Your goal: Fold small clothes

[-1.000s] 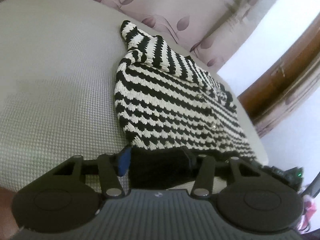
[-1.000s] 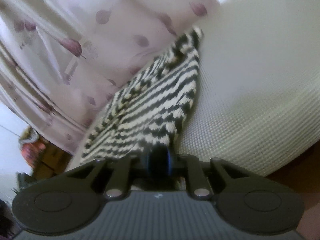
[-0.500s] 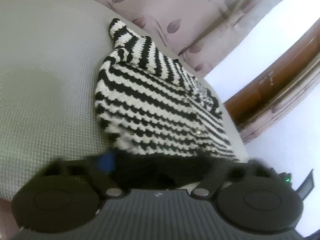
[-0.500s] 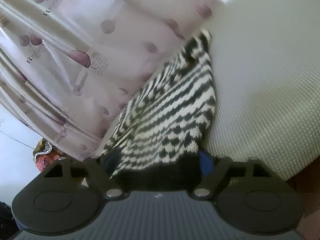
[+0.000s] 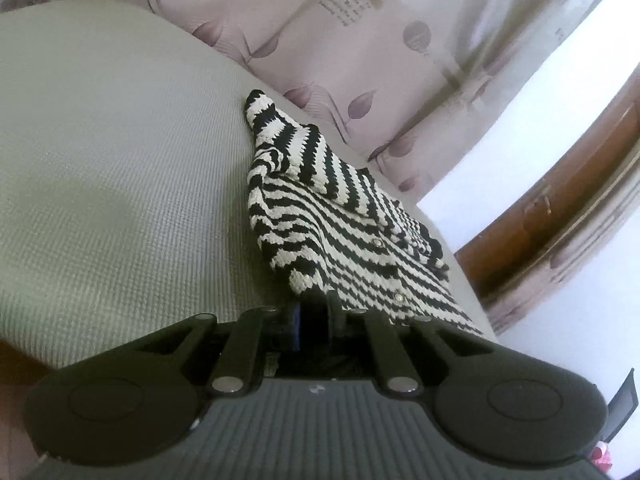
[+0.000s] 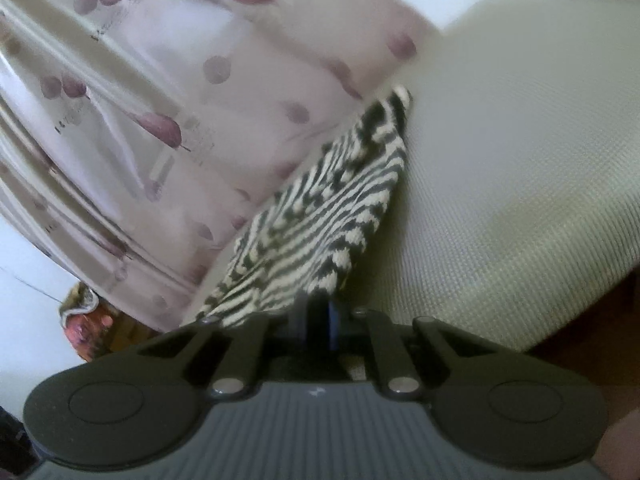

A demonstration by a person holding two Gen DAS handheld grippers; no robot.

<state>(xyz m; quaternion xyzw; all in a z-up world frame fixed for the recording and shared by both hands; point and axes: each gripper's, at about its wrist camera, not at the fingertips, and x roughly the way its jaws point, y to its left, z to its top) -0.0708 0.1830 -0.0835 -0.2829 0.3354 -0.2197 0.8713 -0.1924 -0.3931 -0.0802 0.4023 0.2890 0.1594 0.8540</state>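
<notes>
A black-and-white striped knit sweater (image 5: 340,216) with small buttons lies on a grey woven cushion (image 5: 120,160), running away toward the curtain. My left gripper (image 5: 314,312) sits at its near black hem, jaws closing the last bit and pinching the hem edge between the pads. In the right wrist view the same sweater (image 6: 320,216) stretches away from my right gripper (image 6: 320,312), which is shut on the near corner of the hem. Fabric close to both grips is pulled into a narrow point. This view is blurred.
A pale curtain with purple leaves (image 5: 320,40) hangs right behind the cushion, and shows in the right wrist view as the curtain (image 6: 160,100). A brown wooden frame (image 5: 560,208) stands at right. The cushion surface (image 6: 500,160) spreads wide beside the sweater.
The left jaws went from wide apart to nearly together on the hem. The right jaws opened wide, then shut again on the hem corner. The sweater's near edge has bunched into a point.
</notes>
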